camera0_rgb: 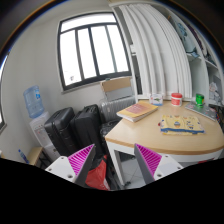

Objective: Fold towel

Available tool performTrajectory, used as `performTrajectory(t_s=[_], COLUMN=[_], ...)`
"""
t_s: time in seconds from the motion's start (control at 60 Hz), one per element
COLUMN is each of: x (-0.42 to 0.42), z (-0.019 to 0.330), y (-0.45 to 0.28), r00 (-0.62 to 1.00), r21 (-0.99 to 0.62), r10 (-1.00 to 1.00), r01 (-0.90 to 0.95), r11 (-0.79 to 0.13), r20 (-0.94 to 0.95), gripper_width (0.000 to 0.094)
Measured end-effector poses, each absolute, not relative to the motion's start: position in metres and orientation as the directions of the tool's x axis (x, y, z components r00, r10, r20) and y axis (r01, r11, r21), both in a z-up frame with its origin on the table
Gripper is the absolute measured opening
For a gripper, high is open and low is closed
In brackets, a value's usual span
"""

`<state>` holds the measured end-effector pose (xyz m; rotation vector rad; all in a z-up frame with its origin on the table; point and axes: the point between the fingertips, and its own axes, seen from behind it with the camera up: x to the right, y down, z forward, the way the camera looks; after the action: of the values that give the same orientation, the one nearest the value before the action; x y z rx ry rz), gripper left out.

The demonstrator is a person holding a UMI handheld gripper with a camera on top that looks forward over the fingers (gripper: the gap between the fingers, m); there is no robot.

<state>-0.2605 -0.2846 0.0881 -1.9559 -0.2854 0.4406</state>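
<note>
The gripper (pixel 118 160) is spread wide with nothing between its pink pads (pixel 80 159). Beyond them a wooden table (pixel 180 140) carries a pale folded cloth (pixel 180 124), probably the towel, and a red cup (pixel 176 99). No lettering is readable.

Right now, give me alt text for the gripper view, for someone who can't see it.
The hand-held gripper is raised with its pink-padded fingers apart and empty, pointing across a room toward a light wooden table. On the table sit a book, a red cup and a green cup; dark suitcases and a window lie beyond. No towel shows.
</note>
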Motion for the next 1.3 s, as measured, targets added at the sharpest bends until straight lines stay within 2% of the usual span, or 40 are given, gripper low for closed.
performTrajectory(t_s=[0.133,0.383,0.617,0.667,0.7,0.85,1.1,1.3], x=[-0.238,-0.153,-0.093,-0.093,-0.09,-0.074,-0.076,-0.023], z=[0.083,0.065,0.004,-0.011,-0.006,-0.01,0.0,0.066], y=[-0.262,-0.135,-0.037,-0.031,-0.022,-0.016,-0.019,-0.019], r00=[0.928,0.981,0.997,0.997,0.996,0.997,0.996,0.986], r21=[-0.912,-0.91,-0.835,-0.809,-0.828,-0.832,-0.841,-0.89], r10=[0.342,0.191,0.071,0.082,0.092,0.071,0.091,0.028], r01=[0.006,0.059,0.063,0.057,0.053,0.074,0.027,-0.134], r11=[-0.41,-0.41,-0.547,-0.585,-0.559,-0.55,-0.54,-0.435], r20=[-0.147,-0.022,0.029,0.011,0.001,0.042,-0.026,-0.162], gripper_width=[0.0824,0.0814,0.0774,0.0723,0.0654,0.0066,0.0026,0.0029])
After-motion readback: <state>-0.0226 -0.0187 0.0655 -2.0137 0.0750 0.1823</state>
